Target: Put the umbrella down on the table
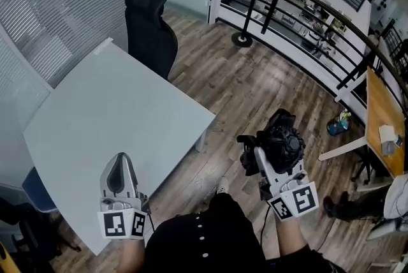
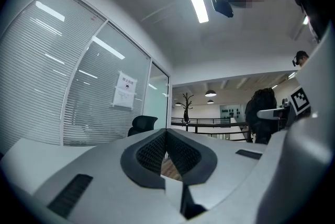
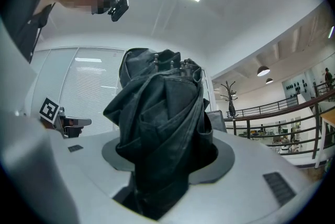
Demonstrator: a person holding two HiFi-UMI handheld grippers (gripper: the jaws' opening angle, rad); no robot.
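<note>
A black folded umbrella stands up between the jaws of my right gripper, which is shut on it. In the head view this gripper hangs over the wooden floor, to the right of the pale grey table. The right gripper view shows the umbrella's bunched fabric filling the gap between the jaws of the right gripper. My left gripper is over the table near its front edge. In the left gripper view the left gripper is shut with nothing in it.
A black office chair stands at the table's far side. A blue seat is at its near left corner. A black railing and a stand's round base lie beyond. A wooden table is at the right.
</note>
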